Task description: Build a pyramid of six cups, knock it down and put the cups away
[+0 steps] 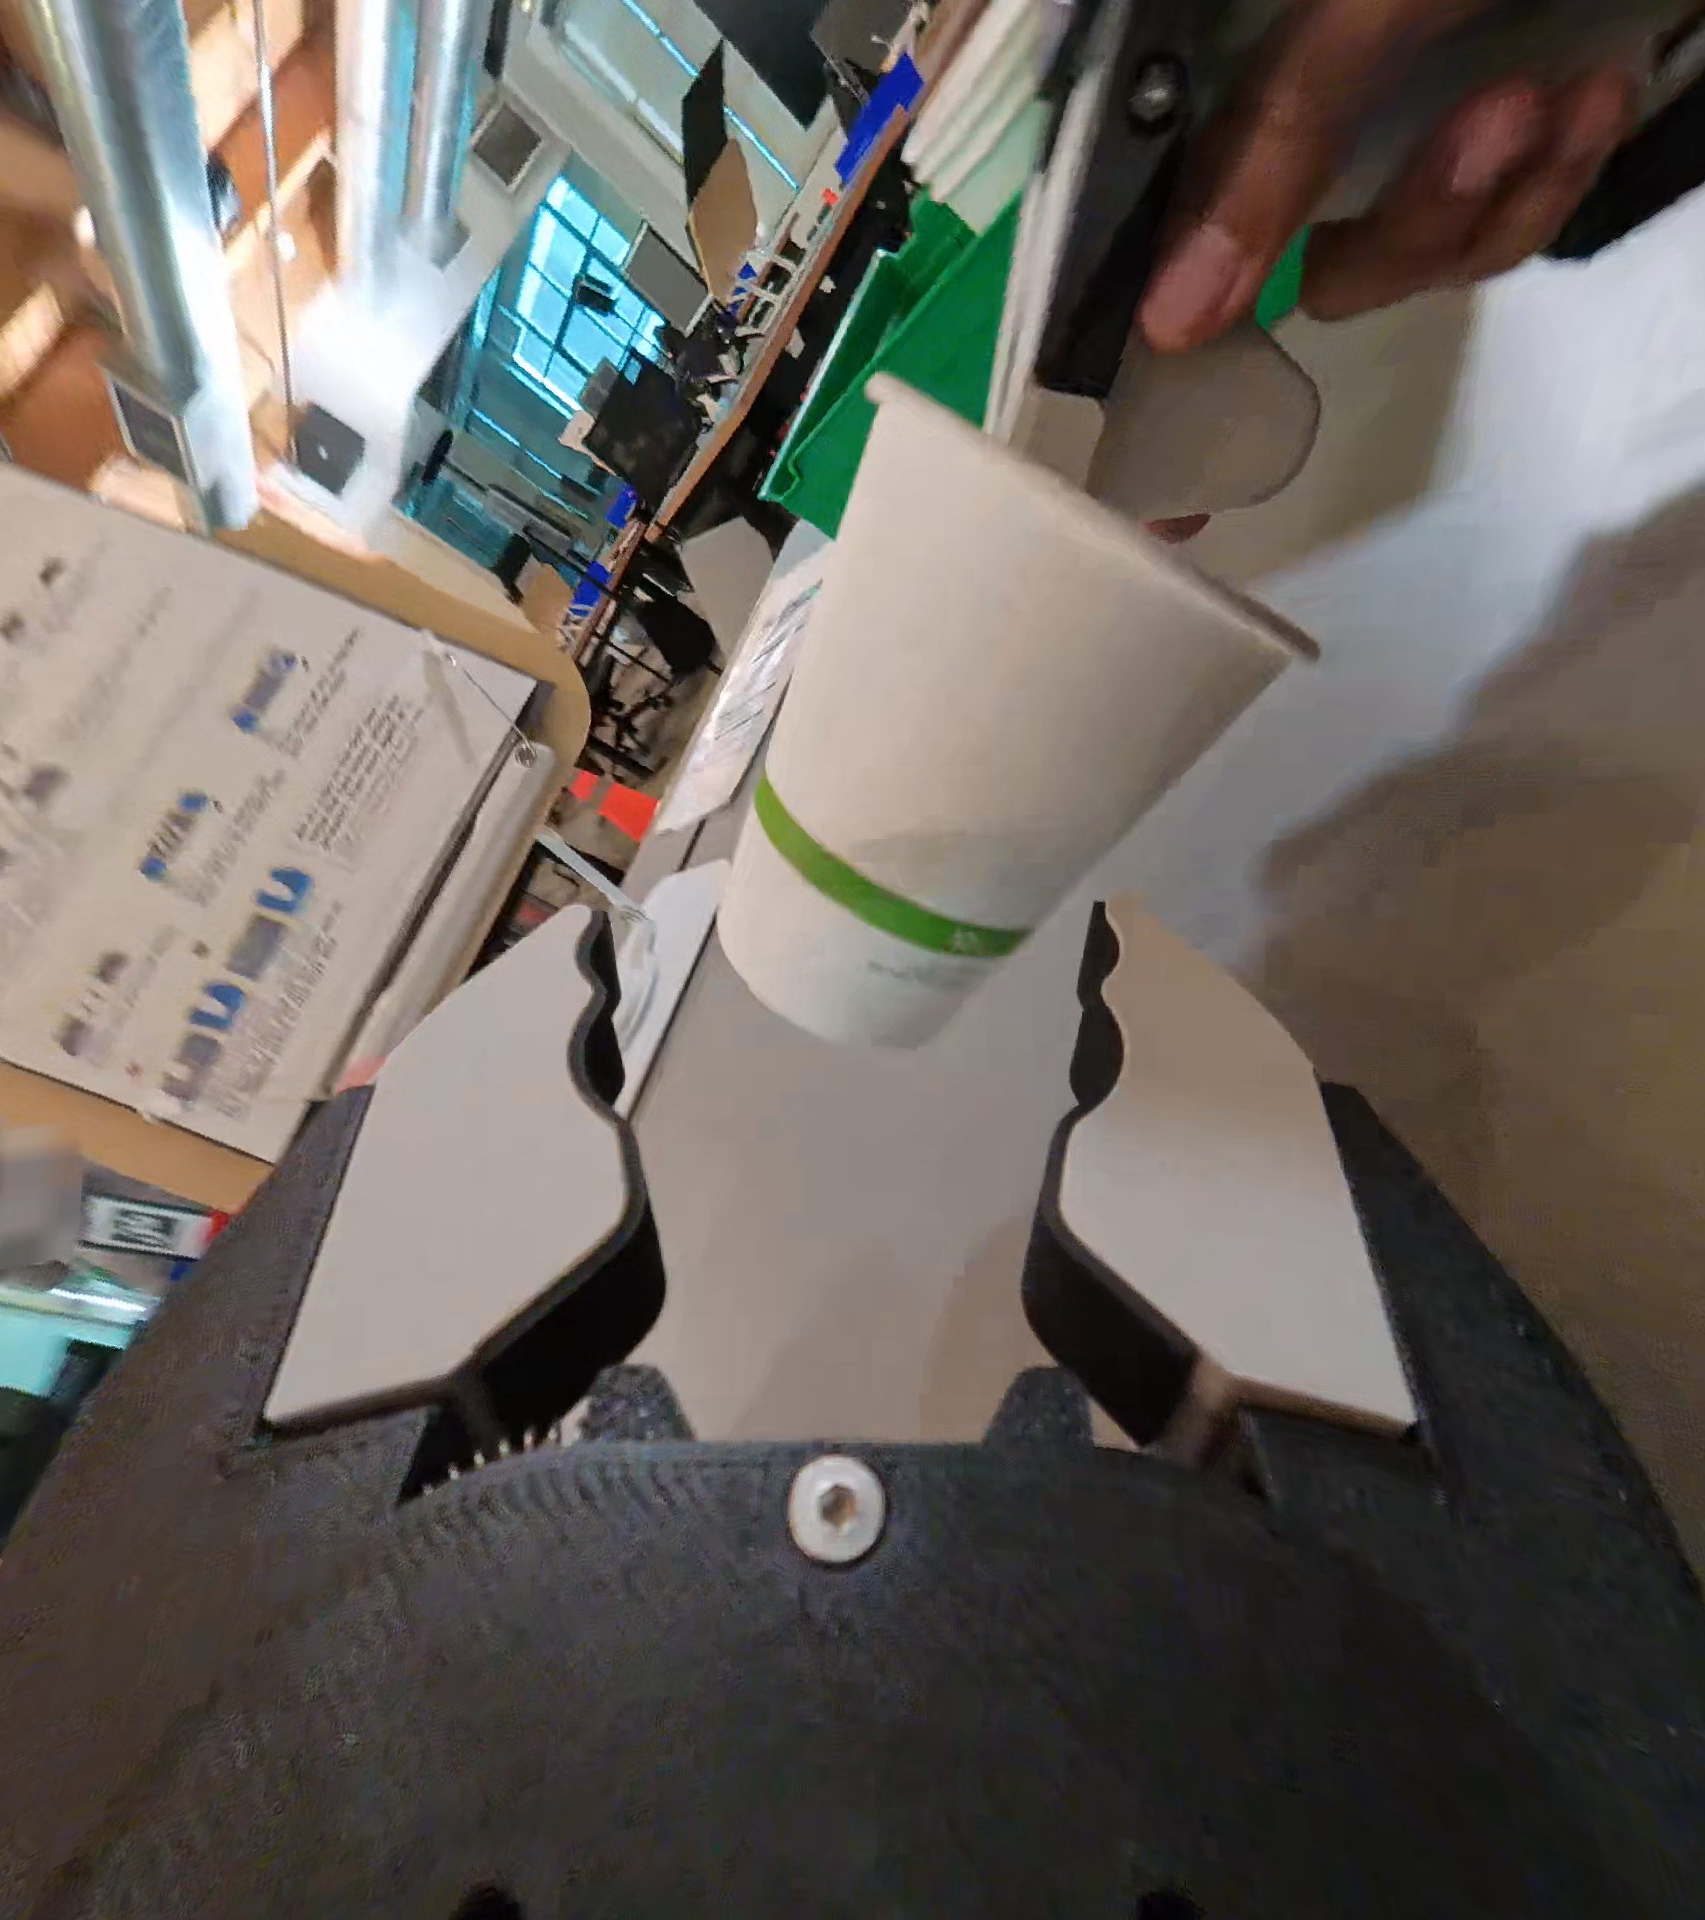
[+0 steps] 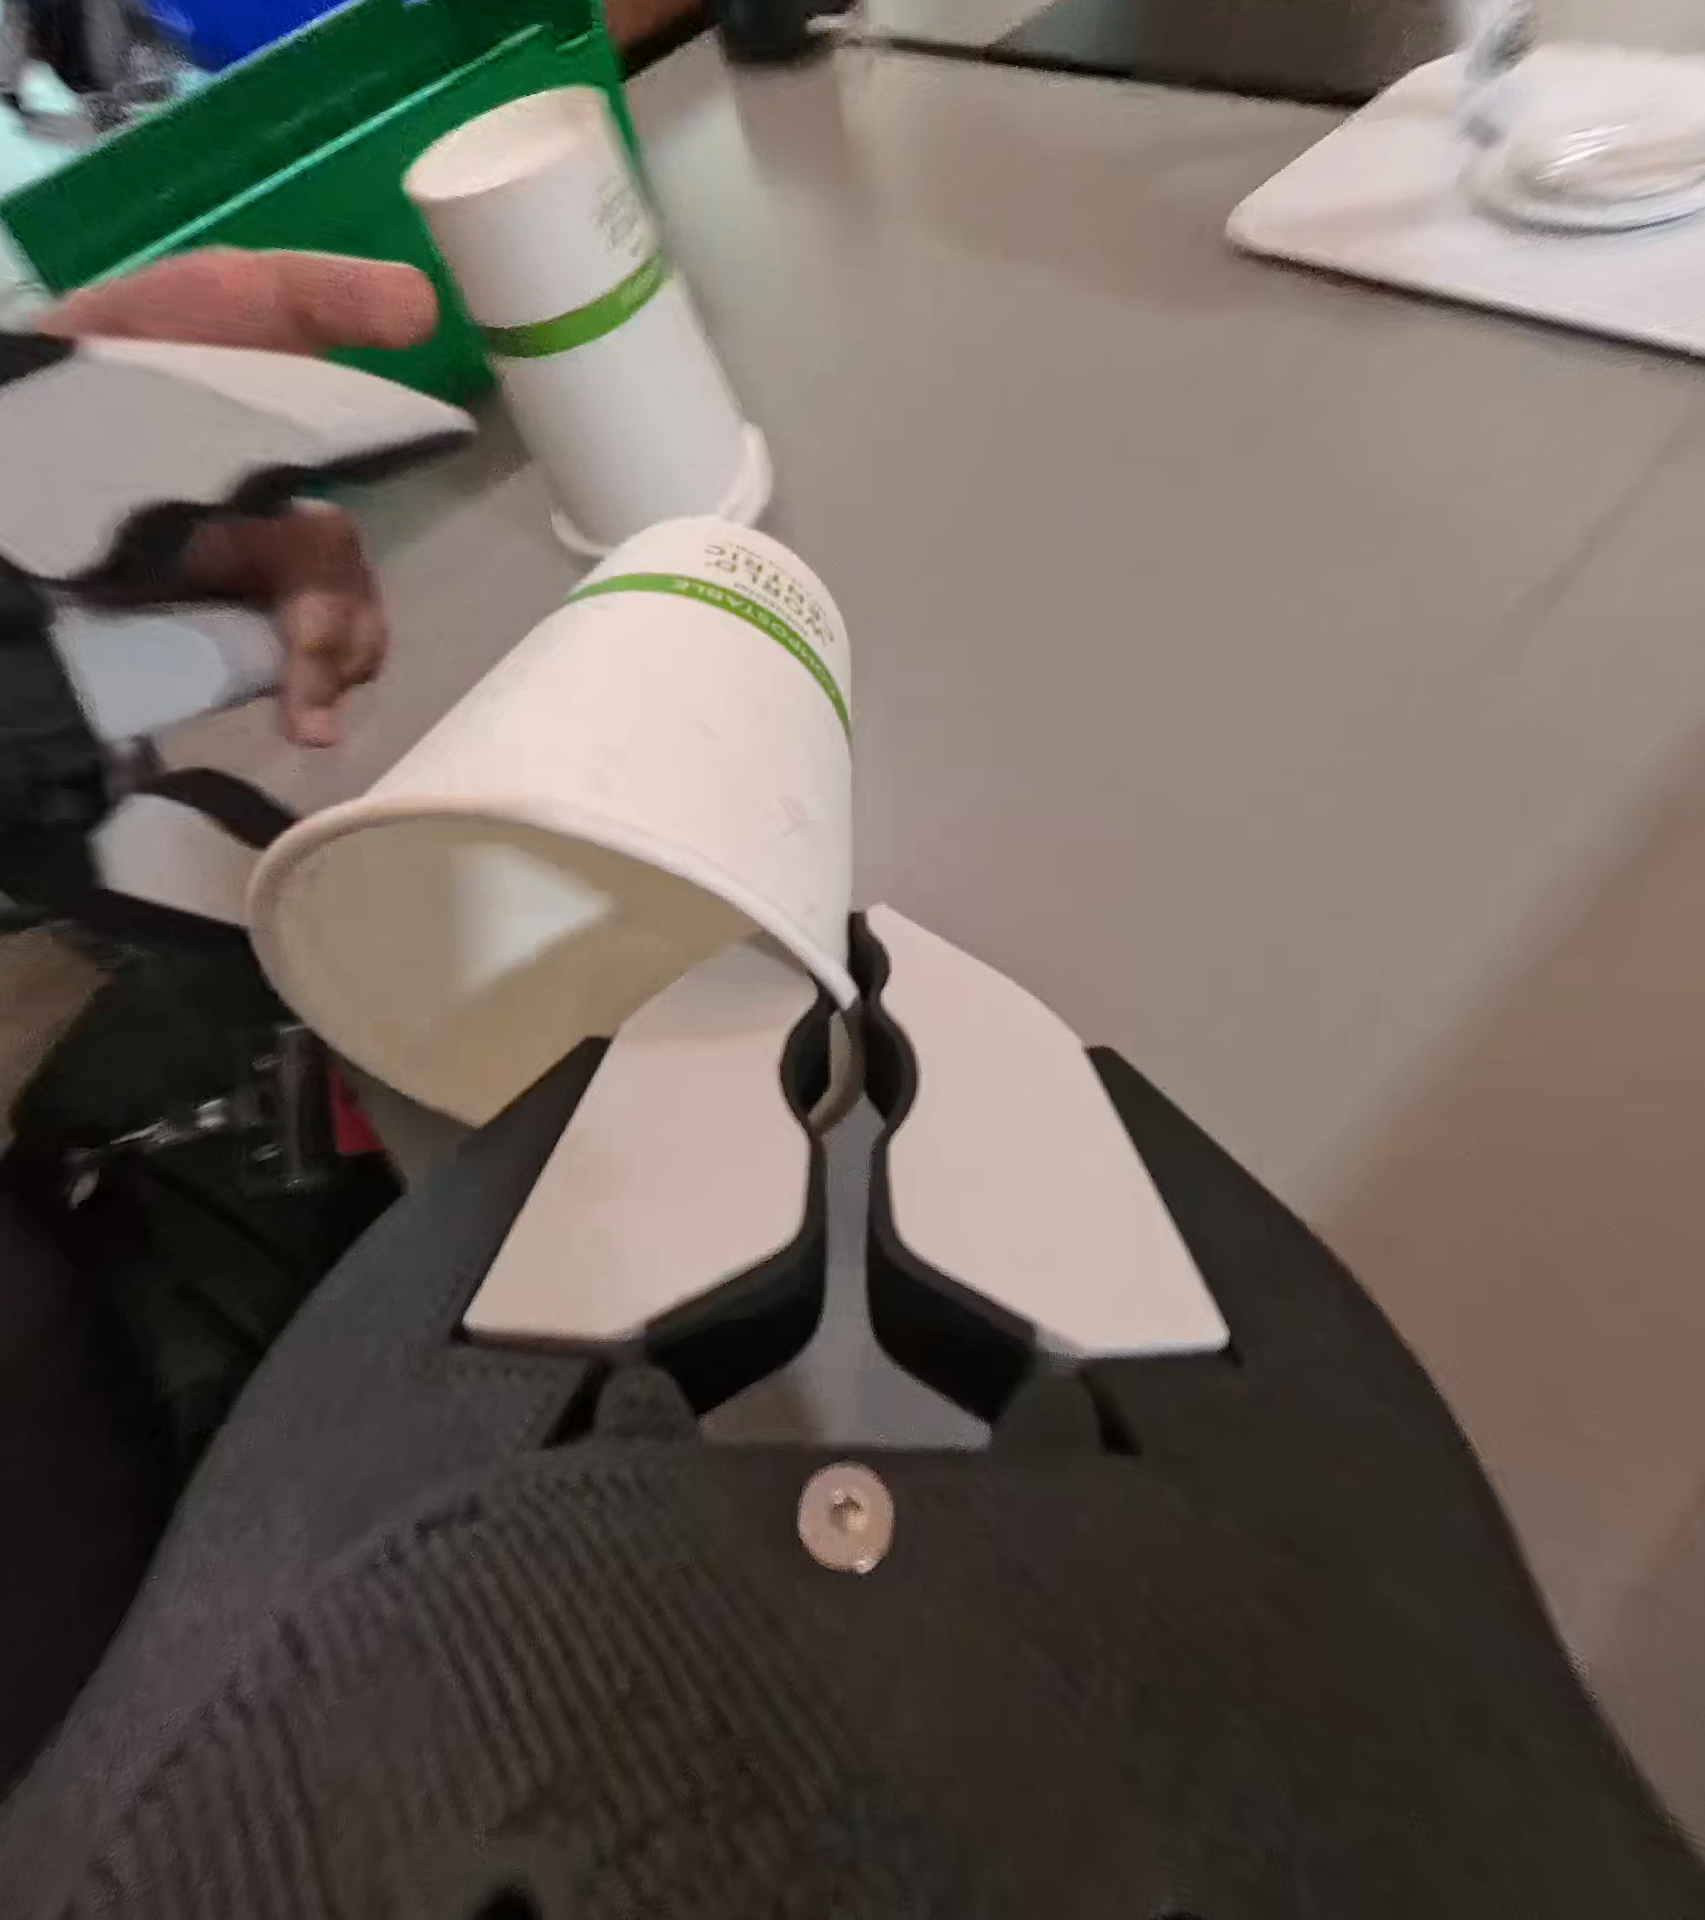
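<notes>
My right gripper [image 2: 853,987] is shut on the rim of a white paper cup with a green band [image 2: 619,779] and holds it tilted above the grey table [image 2: 1243,727], mouth towards the camera. In the left wrist view the same cup [image 1: 962,727] hangs ahead of my left gripper [image 1: 848,925], base towards me, with the right gripper [image 1: 1191,436] pinching its rim. My left gripper is open wide and its fingers [image 1: 515,1143] do not touch the cup. The left gripper also shows in the right wrist view [image 2: 204,561], left of the cup. An upside-down cup stack [image 2: 599,332] stands on the table behind.
A green box [image 2: 308,135] lies behind the cup stack. A white tray [image 2: 1450,270] with a clear plastic item sits at the far right. In the left wrist view a printed board [image 1: 152,810] stands at the left, and a plastic bag [image 1: 754,686] lies behind the cup.
</notes>
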Demonstrator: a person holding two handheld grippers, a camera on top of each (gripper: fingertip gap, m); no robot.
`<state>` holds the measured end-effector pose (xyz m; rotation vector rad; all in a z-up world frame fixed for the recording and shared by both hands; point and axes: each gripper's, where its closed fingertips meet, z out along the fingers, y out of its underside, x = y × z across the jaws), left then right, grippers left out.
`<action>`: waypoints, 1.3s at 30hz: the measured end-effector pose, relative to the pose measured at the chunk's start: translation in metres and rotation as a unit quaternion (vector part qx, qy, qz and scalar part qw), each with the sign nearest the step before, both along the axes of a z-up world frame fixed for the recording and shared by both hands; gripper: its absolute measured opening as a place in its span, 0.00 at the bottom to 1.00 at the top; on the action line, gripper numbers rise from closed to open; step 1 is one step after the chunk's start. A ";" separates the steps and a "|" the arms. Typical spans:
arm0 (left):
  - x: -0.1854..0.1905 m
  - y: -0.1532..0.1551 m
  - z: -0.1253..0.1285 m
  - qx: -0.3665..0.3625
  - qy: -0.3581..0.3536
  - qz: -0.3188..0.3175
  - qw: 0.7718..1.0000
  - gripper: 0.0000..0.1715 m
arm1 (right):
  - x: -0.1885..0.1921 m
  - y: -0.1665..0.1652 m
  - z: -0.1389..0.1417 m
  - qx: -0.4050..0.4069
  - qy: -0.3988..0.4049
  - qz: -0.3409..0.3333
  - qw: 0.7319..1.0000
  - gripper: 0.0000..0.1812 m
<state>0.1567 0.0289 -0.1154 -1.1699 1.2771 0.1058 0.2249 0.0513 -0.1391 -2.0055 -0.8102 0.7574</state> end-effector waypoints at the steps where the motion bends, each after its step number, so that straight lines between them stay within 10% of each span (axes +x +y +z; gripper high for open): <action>1: 0.002 -0.001 -0.005 0.013 0.025 -0.001 1.000 0.50 | -0.008 -0.007 0.001 -0.009 0.012 0.025 1.000 0.00; 6: -0.006 0.006 -0.017 0.005 0.045 0.019 0.999 0.43 | -0.026 -0.021 0.024 0.031 0.099 0.078 0.992 0.07; 11: -0.004 0.005 0.002 -0.149 -0.114 -0.008 0.982 0.42 | -0.018 -0.013 0.054 0.086 0.202 0.056 0.974 0.37; 18: -0.003 0.008 0.022 -0.267 -0.282 -0.029 0.921 0.42 | -0.005 -0.019 0.095 0.165 0.294 0.040 0.941 0.52; 29: 0.039 -0.023 0.009 -0.320 -0.277 -0.086 0.902 0.40 | -0.034 -0.035 0.091 0.224 0.228 0.060 0.946 0.47; 39: 0.024 -0.005 -0.004 -0.306 -0.265 -0.048 0.913 0.39 | 0.152 0.010 0.199 0.397 0.273 -0.157 0.862 0.47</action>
